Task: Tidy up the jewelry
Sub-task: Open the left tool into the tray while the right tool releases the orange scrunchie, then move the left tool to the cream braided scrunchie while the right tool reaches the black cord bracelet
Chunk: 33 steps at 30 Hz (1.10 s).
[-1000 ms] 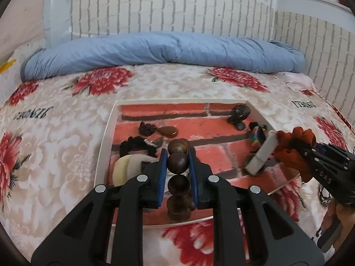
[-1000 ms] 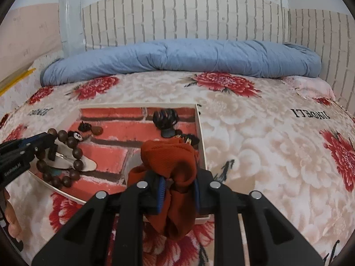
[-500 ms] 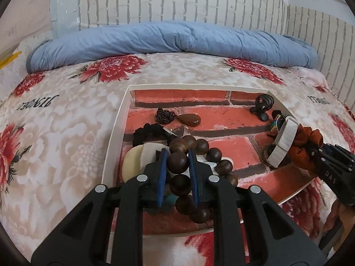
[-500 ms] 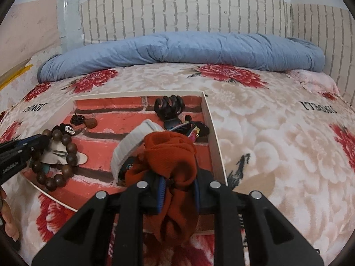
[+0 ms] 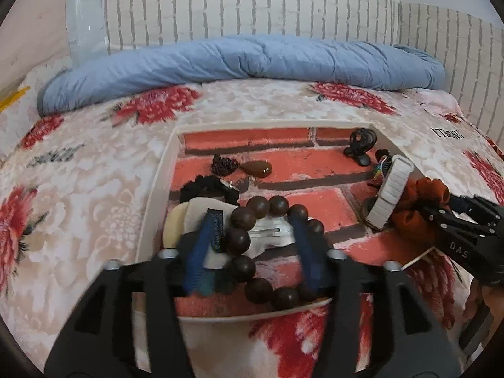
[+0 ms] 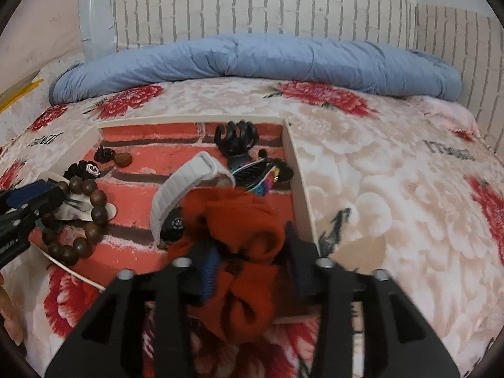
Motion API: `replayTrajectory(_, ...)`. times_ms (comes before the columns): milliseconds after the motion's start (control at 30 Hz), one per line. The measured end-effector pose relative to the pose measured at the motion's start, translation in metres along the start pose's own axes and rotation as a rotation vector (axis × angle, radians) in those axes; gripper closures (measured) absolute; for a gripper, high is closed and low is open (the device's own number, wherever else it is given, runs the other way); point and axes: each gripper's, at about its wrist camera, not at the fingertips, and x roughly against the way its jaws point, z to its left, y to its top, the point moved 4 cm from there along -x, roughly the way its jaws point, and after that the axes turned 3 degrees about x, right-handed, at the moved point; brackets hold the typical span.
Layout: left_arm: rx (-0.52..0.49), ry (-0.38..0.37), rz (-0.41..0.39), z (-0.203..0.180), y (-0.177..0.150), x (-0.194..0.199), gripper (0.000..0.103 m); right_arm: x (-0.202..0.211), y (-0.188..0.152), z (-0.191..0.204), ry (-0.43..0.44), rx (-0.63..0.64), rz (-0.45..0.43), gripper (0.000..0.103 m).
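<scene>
Now both pairs of jaws are opening: the left gripper (image 5: 256,245) lets the dark wooden bead bracelet (image 5: 267,249) drop at the brick-printed tray's (image 5: 318,310) six o'clock, the right gripper (image 6: 252,271) frees the rust-orange fabric scrunchie (image 6: 239,230) at four o'clock, both deliveries apparently finished.

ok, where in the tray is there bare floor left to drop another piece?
Free: the far-left strip of the tray, behind the teardrop pendant and left of the black claw clip; also the centre, between the bead bracelet and the white band. Crowded: the near-left corner under the bracelet, and the right wall with the clip, multicoloured piece, band and orange scrunchie.
</scene>
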Motion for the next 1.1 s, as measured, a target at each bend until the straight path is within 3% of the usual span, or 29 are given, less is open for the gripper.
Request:
replayTrajectory(200, -0.008, -0.025, -0.021, -0.006, 0.001, 0.021, 0.014, 0.018, 0.0, -0.014, -0.023, -0.03, -0.036, 0.017)
replayTrajectory(367, 0.002, -0.01, -0.049, -0.004, 0.002, 0.042, 0.005, 0.032, -0.003, -0.022, -0.051, -0.04, -0.042, 0.015)
replayTrajectory(833, 0.018, 0.043, -0.065, 0.013, -0.025, 0.104, 0.005, 0.092, -0.029, -0.022, -0.11, 0.009, -0.07, 0.013)
replayTrajectory(1100, 0.028, 0.116, -0.068, 0.036, -0.055, 0.131, 0.005, 0.124, -0.05, -0.032, -0.139, 0.02, -0.089, 0.013)
